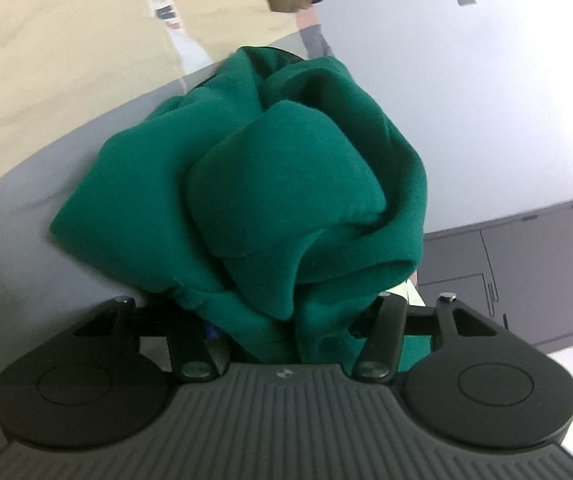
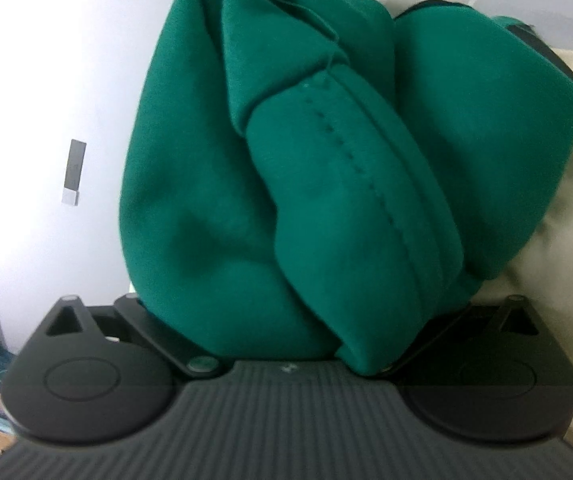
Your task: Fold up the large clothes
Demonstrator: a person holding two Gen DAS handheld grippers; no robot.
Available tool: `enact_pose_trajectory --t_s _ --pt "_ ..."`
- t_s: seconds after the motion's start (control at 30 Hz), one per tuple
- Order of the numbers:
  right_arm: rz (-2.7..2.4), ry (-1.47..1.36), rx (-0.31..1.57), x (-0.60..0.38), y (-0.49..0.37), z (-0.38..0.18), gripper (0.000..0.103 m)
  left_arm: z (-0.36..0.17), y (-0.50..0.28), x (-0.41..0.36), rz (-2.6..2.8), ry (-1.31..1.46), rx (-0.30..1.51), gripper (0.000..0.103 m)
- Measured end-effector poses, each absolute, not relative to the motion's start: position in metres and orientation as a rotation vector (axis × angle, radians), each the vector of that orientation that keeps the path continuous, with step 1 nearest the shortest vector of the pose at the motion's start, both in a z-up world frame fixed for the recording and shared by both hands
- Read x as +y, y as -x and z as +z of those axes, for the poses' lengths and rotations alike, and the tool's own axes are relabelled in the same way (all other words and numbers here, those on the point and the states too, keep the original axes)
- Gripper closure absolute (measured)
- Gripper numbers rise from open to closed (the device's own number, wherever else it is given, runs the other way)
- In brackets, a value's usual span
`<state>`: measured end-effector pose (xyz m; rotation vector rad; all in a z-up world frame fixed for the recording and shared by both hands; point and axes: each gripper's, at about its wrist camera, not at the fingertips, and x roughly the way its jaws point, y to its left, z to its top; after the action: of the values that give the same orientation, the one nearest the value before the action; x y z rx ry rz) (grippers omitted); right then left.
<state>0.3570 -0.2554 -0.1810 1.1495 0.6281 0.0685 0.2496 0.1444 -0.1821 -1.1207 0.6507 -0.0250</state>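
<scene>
Green garment bunched between two grippers

The green garment (image 1: 286,184) hides both grippers' fingers: the left gripper (image 1: 286,332) looks half closed around it, the right gripper's (image 2: 286,328) grip cannot be told; beige bedding (image 1: 46,60) lies beyond.

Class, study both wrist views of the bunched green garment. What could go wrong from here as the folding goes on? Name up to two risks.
1. The green garment is a thick bunch piled against both grippers, hiding its edges; a grab now would likely take several layers and fold crooked.
2. Cloth covers the left gripper and the right gripper, hiding their fingertips, so fabric might snag or slip unnoticed.
</scene>
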Motion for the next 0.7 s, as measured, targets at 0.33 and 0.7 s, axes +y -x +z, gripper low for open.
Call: enact_pose_trajectory --t_s 0.33,0.7 --pt "0.258 -0.770 0.576 -0.266 -0.341 -0.127 0.068 -0.172 -0.254 0.138 -0.140 1.082 0.613 0.059" --pt "0.346 -0.648 0.447 -0.326 -0.299 -0.052 0.072 -0.129 -0.242 0.081 -0.314 1.068 0.615 0.063"
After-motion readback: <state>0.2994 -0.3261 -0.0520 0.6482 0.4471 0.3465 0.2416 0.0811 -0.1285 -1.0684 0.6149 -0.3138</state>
